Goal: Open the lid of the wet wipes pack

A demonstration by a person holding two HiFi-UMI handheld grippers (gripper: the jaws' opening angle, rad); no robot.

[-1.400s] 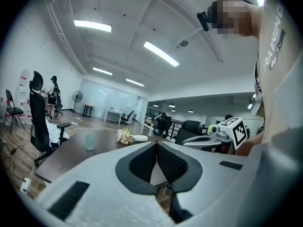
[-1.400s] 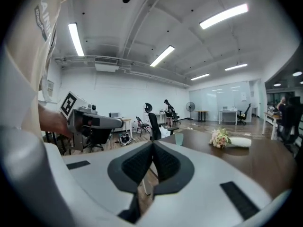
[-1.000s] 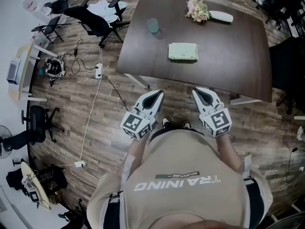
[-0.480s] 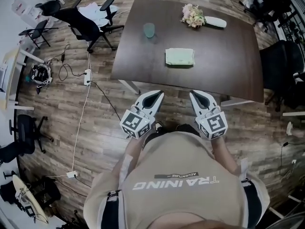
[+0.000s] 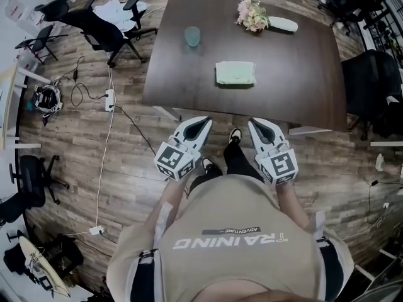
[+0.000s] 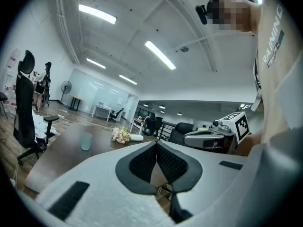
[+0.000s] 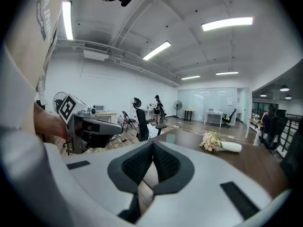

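The pale green wet wipes pack [image 5: 235, 73] lies flat on the dark brown table [image 5: 302, 74], near its middle, lid down. Both grippers are held in front of the person's body, short of the table's near edge and over the wooden floor. My left gripper [image 5: 203, 124] is shut with nothing in it, and its tips [image 6: 156, 144] meet. My right gripper [image 5: 256, 125] is shut and empty as well, pads together [image 7: 152, 144]. The pack is hidden behind the jaws in both gripper views.
On the table stand a green cup [image 5: 192, 36] and a flower bunch [image 5: 252, 15] with a white vase [image 5: 283, 24]. Office chairs [image 5: 101, 21] stand to the left, a black chair [image 5: 373, 83] to the right. A power strip [image 5: 109, 97] with cables lies on the floor.
The person has stepped towards the table, one foot now forward. Both grippers have moved with the body, closer to the table's near edge, still shut.
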